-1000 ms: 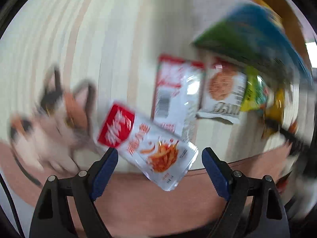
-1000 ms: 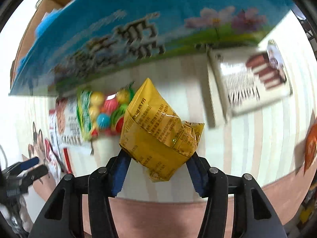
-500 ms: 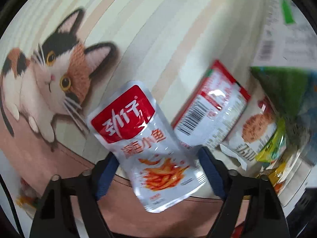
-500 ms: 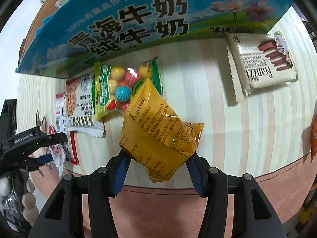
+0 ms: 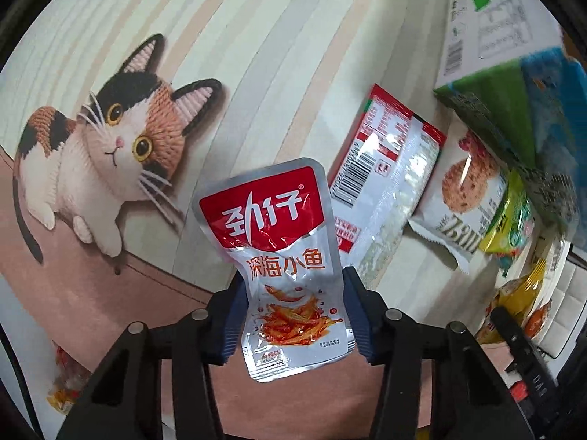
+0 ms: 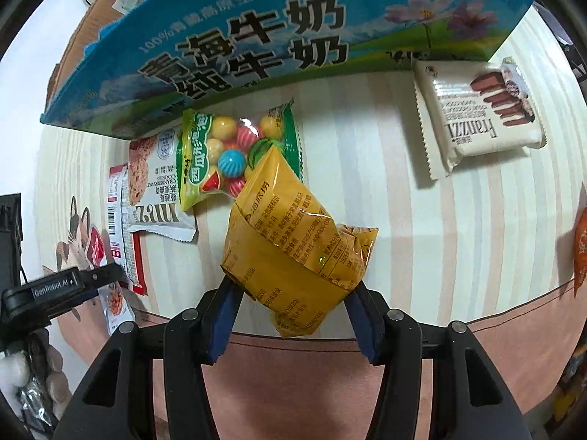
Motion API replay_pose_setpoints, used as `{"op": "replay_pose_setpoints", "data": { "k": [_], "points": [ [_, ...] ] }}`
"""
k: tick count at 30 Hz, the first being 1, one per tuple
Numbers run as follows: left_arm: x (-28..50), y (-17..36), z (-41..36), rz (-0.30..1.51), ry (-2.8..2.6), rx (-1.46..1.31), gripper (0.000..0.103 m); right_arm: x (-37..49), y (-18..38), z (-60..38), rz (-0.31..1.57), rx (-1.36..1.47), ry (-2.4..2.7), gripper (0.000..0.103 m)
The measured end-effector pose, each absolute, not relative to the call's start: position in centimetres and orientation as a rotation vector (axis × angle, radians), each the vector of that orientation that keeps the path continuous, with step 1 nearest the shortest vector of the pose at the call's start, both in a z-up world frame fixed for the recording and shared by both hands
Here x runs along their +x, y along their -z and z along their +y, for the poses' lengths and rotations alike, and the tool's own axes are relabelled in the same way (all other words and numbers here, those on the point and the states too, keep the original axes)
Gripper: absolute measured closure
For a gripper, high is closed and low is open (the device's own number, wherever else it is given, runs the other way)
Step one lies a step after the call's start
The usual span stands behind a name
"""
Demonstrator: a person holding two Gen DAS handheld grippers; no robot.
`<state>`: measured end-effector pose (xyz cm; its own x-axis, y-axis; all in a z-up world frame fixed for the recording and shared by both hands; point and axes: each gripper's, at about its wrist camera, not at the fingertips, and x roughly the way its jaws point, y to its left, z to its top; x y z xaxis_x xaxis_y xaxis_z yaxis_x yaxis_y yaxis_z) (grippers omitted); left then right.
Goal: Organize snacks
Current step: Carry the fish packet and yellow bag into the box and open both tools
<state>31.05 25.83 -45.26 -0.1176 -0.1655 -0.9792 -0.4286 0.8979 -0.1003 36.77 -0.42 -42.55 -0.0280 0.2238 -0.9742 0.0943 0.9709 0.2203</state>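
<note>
Two snacks are being carried, the left gripper point(image 5: 293, 308) pinching a silver fish pouch point(image 5: 282, 253) and the right gripper point(image 6: 290, 311) clamping a yellow packet point(image 6: 293, 242), while several packets, including a wafer pack point(image 6: 480, 110) at upper right, are awaiting sorting beside the milk carton point(image 6: 256, 36).

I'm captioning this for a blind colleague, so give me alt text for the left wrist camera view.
The left gripper is shut on a silver and red fish snack pouch, held above a striped mat printed with a calico cat. To the right, a red and white packet and a cookie packet lie side by side.
</note>
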Motion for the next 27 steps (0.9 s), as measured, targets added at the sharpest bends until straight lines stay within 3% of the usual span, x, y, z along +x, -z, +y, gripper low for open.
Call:
{"op": "replay_pose_setpoints", "data": {
  "k": [7, 15, 22, 27],
  "points": [
    [29.6, 40.9, 23.2, 1.638, -0.174, -0.416, 0.056, 37.0, 40.3, -1.2, 1.571, 0.239, -0.137, 0.046],
    [29.5, 32.3, 18.8, 1.51, -0.028, -0.378, 0.056, 36.6, 35.2, -2.0, 1.507, 0.268, -0.222, 0.046],
    [32.7, 25.6, 16.3, 1.386, 0.109, -0.305, 0.056, 37.2, 29.4, -3.7, 1.416, 0.305, -0.271, 0.046],
    [37.1, 23.5, 13.8, 1.328, 0.165, -0.229, 0.056, 39.6, 25.5, -5.1, 1.333, 0.346, -0.28, 0.046]
  ]
}}
